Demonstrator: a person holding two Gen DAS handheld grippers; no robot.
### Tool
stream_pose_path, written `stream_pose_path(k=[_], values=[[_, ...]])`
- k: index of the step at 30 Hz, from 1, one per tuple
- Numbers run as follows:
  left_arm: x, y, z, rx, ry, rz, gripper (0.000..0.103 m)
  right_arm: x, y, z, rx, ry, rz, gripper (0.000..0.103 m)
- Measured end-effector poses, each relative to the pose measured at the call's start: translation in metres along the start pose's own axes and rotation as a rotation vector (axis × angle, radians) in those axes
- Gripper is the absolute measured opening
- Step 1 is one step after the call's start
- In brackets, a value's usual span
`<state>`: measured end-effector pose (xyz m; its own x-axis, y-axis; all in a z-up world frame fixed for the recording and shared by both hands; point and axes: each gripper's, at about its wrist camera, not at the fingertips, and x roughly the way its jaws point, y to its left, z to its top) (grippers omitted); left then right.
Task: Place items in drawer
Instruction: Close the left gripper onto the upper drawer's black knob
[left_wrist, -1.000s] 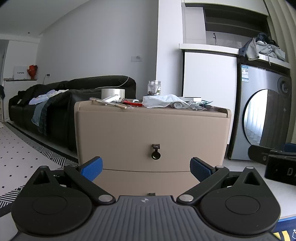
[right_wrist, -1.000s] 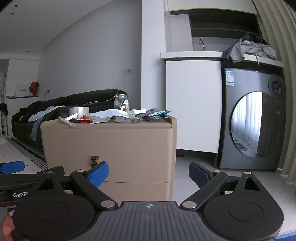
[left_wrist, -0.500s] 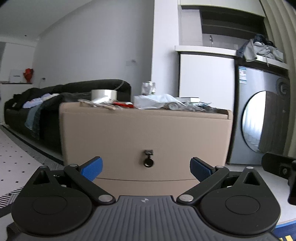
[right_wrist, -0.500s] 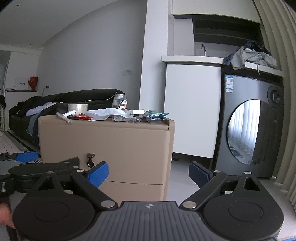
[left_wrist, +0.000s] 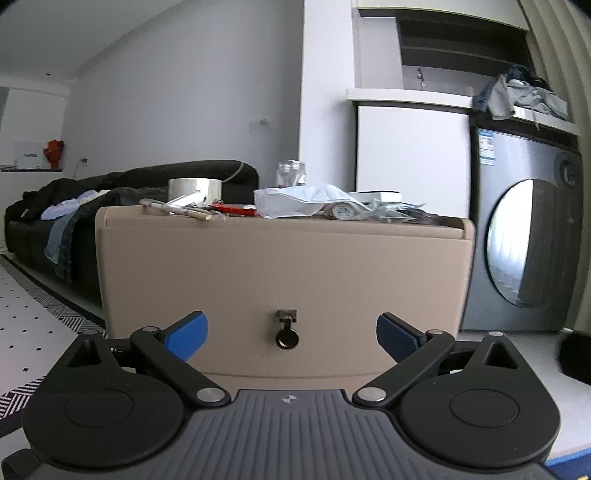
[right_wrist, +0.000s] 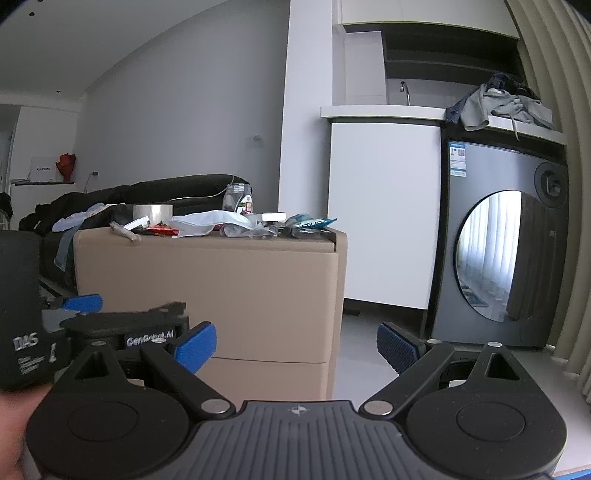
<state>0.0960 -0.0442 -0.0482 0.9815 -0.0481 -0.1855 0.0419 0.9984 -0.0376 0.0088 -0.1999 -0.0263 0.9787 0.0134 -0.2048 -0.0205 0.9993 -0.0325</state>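
Facing drawer handle (left_wrist: 286, 328), left tool (left_wrist: 291, 336) (spread).

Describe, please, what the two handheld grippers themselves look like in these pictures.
Both are alike. The left gripper and right gripper each have a dark grey ribbed body, two round black discs, black link arms with silver pivot pins and blue finger pads with a dotted texture. In the right wrist view, the left one's side carries white lettering, partly readable as "GenRobot" and "DAS".
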Motion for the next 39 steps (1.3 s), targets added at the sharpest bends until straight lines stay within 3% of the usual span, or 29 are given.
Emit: stream_pose_path(k=[7,12,19,24,28,32,39], values=[[0.029,-0.01,-0.007,0.055,0.004,0.032,0.098,0.005,-0.008,-0.005,0.004,0.015,-0.015,0.096],[0.05,-0.013,-0.008,0.023,0.03,-0.001,0.083,0.008,-0.015,-0.01,0.019,0.032,-0.022,0.096],[0.071,-0.018,-0.011,0.057,0.019,0.066,0.082,0.01,-0.022,-0.013,0.035,0.044,-0.034,0.096],[0.079,-0.021,-0.013,0.061,0.033,0.057,0.07,0.013,-0.023,-0.015,0.04,0.06,-0.029,0.096],[0.084,-0.021,-0.014,0.062,0.04,0.077,0.068,0.012,-0.023,-0.015,0.033,0.06,-0.029,0.096],[0.085,-0.02,-0.014,0.054,0.055,0.087,0.05,0.012,-0.024,-0.016,0.038,0.066,-0.029,0.096],[0.089,-0.019,-0.012,0.063,0.067,0.104,0.041,0.012,-0.023,-0.017,0.031,0.071,-0.031,0.096]])
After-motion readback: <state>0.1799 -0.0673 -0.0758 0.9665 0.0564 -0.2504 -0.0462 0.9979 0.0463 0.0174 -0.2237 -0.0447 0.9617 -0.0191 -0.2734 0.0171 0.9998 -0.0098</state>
